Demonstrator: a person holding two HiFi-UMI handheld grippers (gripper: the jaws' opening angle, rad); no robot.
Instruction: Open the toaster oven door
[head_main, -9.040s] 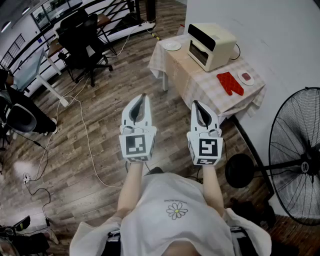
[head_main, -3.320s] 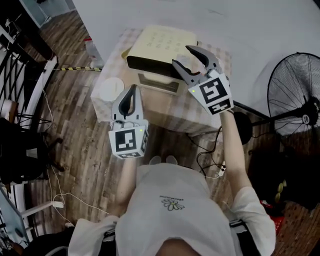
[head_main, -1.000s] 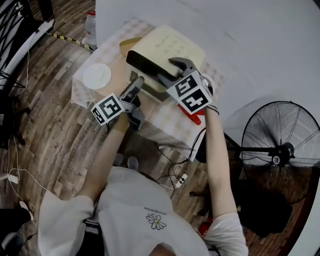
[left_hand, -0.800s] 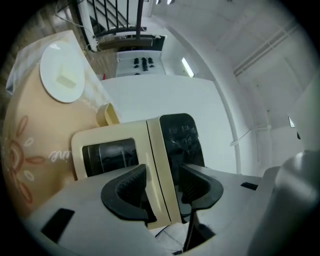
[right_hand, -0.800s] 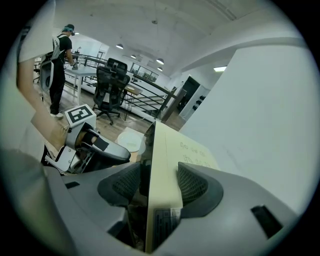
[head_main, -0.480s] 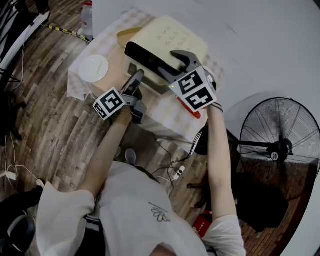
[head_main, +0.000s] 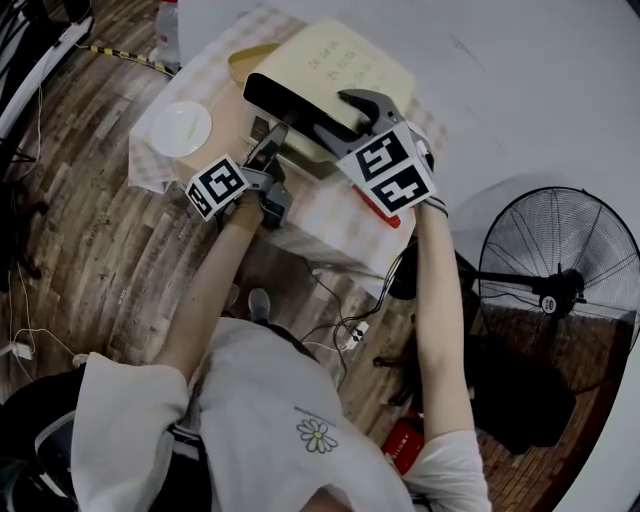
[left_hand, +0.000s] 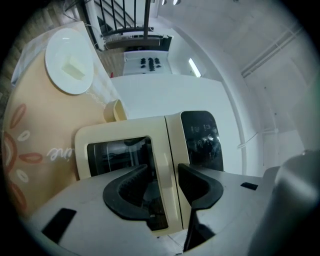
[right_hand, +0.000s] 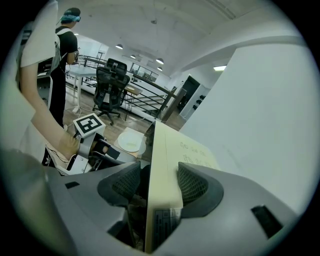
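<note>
Your left gripper (left_hand: 164, 169) has come in against the oven's front, where a few seconds ago it hung short of it. Its fingers have just been opening. They stand released astride the cream strip (left_hand: 160, 140) between the door (left_hand: 120, 152) window and the dark control panel (left_hand: 200, 140), not pinching it. The door looks shut, so I judge the pull is yet to start.

Below those fingers the bench (head_main: 335, 225) ends close by. A door dropping toward you would probably need your wrist to back away. The plate (head_main: 180, 128) sits well apart to their left.

Farther on, your right gripper (right_hand: 159, 170) has its fingers spread over the top front edge of the toaster oven (head_main: 345, 75), bracing it. The wall (head_main: 520, 80) lies just beyond them.
</note>
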